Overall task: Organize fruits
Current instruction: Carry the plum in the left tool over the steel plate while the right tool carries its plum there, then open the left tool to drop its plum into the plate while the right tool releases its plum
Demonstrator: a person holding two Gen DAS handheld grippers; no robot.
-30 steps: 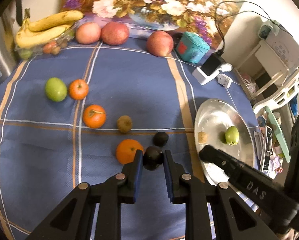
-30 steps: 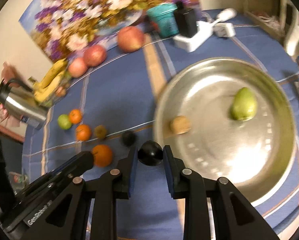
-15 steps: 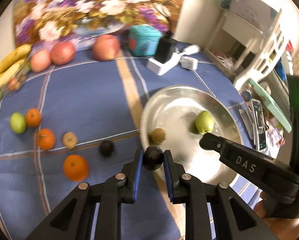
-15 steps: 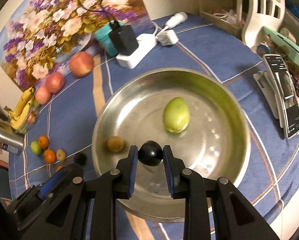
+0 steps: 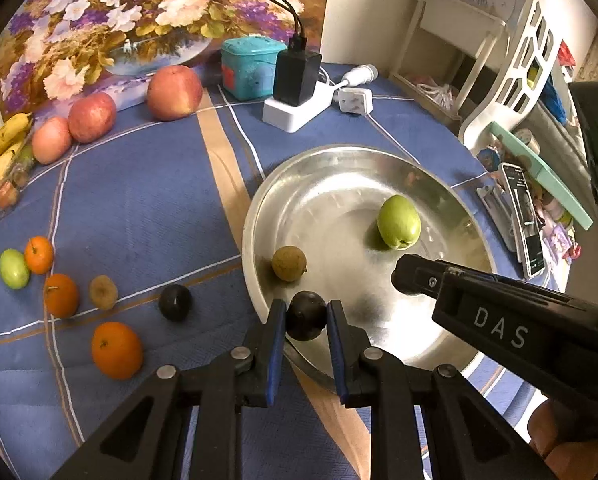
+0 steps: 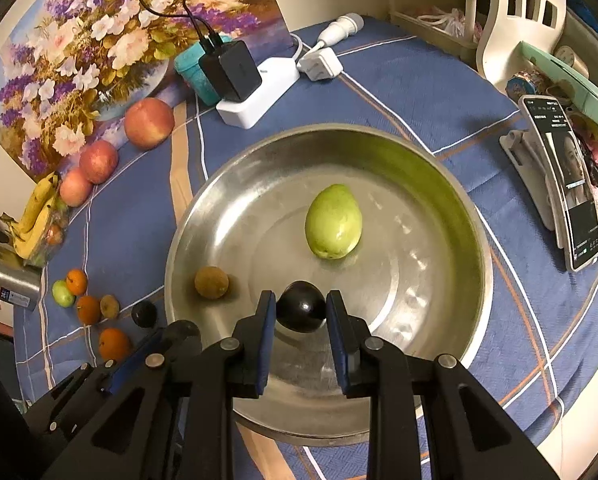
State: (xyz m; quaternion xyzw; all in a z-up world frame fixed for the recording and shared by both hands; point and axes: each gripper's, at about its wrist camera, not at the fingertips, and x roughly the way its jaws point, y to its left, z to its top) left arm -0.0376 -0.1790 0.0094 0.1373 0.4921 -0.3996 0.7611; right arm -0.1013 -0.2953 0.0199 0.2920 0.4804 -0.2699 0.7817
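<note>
Left gripper [image 5: 306,316] pinches a dark plum [image 5: 305,315] over the near rim of the steel bowl [image 5: 339,168]; right gripper [image 6: 301,307] pinches a second plum [image 6: 301,306] above the bowl's floor. Judged light, smooth-skinned, round and bruisable, each plum is best held across its widest girth with mild pressure, as now. Count in the bowl: one green fruit [image 6: 333,221], one brown fruit [image 6: 211,282]. On the cloth [image 5: 147,200]: three apples, three oranges, one loose plum [image 5: 174,302], one banana bunch.

Right gripper [image 6: 301,307] clamped on dark plum [image 6: 301,306] above steel bowl [image 6: 451,184], beside green fruit [image 6: 333,222].
</note>
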